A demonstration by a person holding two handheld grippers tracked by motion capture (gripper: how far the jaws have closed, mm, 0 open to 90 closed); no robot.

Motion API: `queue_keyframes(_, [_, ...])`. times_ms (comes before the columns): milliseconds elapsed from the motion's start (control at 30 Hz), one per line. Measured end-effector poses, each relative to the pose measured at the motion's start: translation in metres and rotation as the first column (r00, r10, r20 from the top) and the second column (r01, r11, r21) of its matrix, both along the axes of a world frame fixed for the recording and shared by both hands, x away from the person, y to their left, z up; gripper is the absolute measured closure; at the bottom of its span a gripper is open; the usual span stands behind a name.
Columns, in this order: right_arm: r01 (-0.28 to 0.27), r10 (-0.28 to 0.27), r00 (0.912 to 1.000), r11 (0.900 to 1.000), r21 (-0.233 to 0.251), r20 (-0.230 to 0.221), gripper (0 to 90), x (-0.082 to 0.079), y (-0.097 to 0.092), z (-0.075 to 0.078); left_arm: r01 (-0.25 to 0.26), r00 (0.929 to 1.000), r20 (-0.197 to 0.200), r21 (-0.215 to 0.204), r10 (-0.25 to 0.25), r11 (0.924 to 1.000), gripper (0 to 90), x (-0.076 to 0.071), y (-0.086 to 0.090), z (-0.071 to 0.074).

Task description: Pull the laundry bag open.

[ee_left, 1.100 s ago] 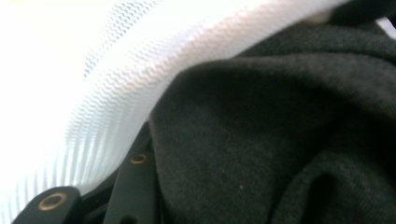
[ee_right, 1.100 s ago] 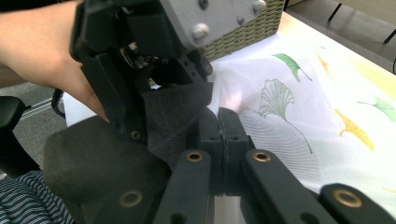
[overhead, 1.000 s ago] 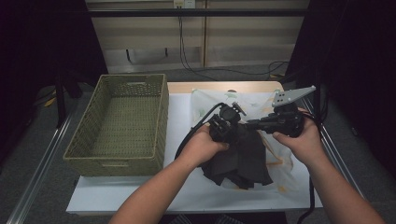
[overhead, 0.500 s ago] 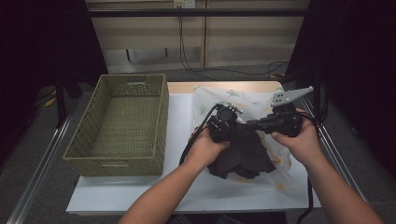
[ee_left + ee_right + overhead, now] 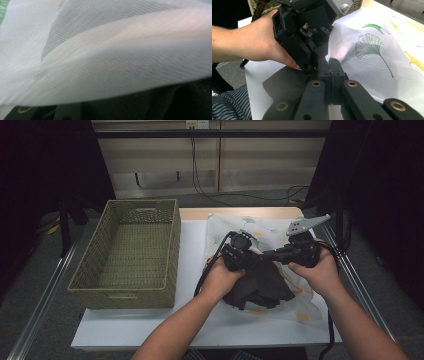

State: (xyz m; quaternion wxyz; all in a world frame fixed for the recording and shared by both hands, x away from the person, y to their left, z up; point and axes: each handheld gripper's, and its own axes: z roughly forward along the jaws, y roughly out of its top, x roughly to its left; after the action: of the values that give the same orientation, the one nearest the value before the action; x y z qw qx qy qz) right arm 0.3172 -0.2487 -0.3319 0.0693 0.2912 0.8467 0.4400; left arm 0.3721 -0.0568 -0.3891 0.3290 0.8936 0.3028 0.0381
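1. A dark cloth [image 5: 260, 287] is seen lying on a thin white cloth with leaf prints [image 5: 227, 227], on the right part of the table [image 5: 192, 250].
2. The white cloth is spread flat on the table, and the dark cloth is bunched up on its near half, between the two hands.
3. The right gripper [image 5: 267, 255] is held level by the right hand [image 5: 317, 272], with its tips pointed to the left.
4. In the right gripper view, the two black jaws are seen pressed tight together, with no gap left between them.
5. A pinch of cloth may be caught at the jaw tips, where the dark cloth and the white cloth meet, but it cannot be told which cloth is gripped.
6. The left gripper [image 5: 239, 254] is held by the left hand [image 5: 220, 280], right next to the tips of the right gripper.
7. In the right gripper view, the left gripper [image 5: 312, 58] is seen pointed down at the cloths, close to the right jaws.
8. How wide the left jaws are set cannot be told, because the tips are hidden.
9. In the left gripper view, the white cloth [image 5: 105, 50] is seen very close up, with dark cloth under it.
10. A green woven basket [image 5: 127, 255] is seen on the left side of the table, well apart from the cloths.
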Motion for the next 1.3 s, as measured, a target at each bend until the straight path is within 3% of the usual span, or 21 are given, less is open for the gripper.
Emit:
queue_keyframes(100, [0.000, 0.000, 1.0000, 1.0000, -0.004, -0.003, 90.0, 0.001, 0.001, -0.002, -0.010, 0.9999, -0.006, -0.015, 0.010, 0.9998, 53.6, 0.000, 0.000, -0.003])
queue_keyframes(167, [0.001, -0.001, 1.0000, 1.0000, 0.001, -0.007, 90.0, 0.002, 0.001, -0.003, 0.009, 0.9993, -0.036, -0.009, -0.009, 0.9999, 50.2, 0.001, 0.001, -0.004])
queue_keyframes(300, [-0.001, 0.001, 0.9999, 1.0000, 0.003, -0.012, 90.0, 0.003, 0.001, -0.003, 0.061, 0.9972, -0.045, 0.017, -0.060, 0.9980, 40.8, -0.003, 0.006, -0.001])
queue_keyframes(400, [-0.007, 0.007, 0.9999, 1.0000, 0.005, -0.010, 90.0, 0.003, 0.001, -0.001, 0.079, 0.9946, -0.069, 0.006, -0.078, 0.9969, 32.4, -0.007, 0.011, 0.004])
queue_keyframes(600, [-0.001, 0.001, 1.0000, 1.0000, 0.001, -0.010, 90.0, 0.003, 0.001, -0.002, 0.105, 0.9929, -0.059, 0.016, -0.104, 0.9943, 28.9, -0.022, 0.030, 0.016])
queue_keyframes(800, [-0.002, 0.002, 0.9999, 1.0000, 0.009, -0.017, 90.0, 0.006, 0.003, -0.004, 0.134, 0.9894, -0.062, 0.041, -0.131, 0.9901, 24.2, -0.038, 0.041, 0.019])
queue_keyframes(1167, [-0.003, 0.003, 0.9999, 0.9999, 0.013, -0.017, 90.0, 0.006, 0.003, -0.002, 0.183, 0.9785, -0.105, 0.036, -0.178, 0.9825, 19.8, -0.054, 0.044, -0.002])
queue_keyframes(1300, [-0.004, 0.005, 0.9998, 0.9998, 0.018, -0.019, 90.0, 0.006, 0.002, -0.002, 0.180, 0.9760, -0.131, 0.036, -0.174, 0.9830, 17.4, -0.056, 0.042, -0.012])
